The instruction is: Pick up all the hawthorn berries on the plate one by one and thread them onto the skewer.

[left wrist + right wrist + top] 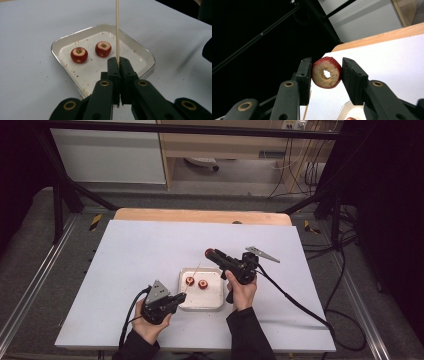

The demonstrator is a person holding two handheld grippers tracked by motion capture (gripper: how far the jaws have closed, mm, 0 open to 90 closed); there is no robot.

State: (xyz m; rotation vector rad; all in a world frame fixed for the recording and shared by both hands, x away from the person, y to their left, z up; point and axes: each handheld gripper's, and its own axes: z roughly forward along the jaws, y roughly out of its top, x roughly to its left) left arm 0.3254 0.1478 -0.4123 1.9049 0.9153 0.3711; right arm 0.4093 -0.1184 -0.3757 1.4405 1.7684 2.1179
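Above the far right corner of the white tray point(215, 304), the cored red fruit point(326, 72) sits clamped between the right gripper point(212, 254) pads, held by its skin with the bored hole facing outward. It looks light and soft, likely to bruise or split if squeezed harder. Near the tray's left edge, the left gripper point(176, 301) is closed on a thin wooden skewer point(117, 32), stiff but easily snapped. Inside the tray lie two more cored fruits point(90, 52).

Landmark = tray point(215, 302), on table point(125, 270) near its front edge. In tray: two fruit pieces point(196, 282), side by side, rear half. Left gripper point(176, 301) just left of tray, skewer point(192, 277) slanting over it. Right gripper point(210, 254) above and behind tray, cored fruit piece point(327, 72) between its jaws.
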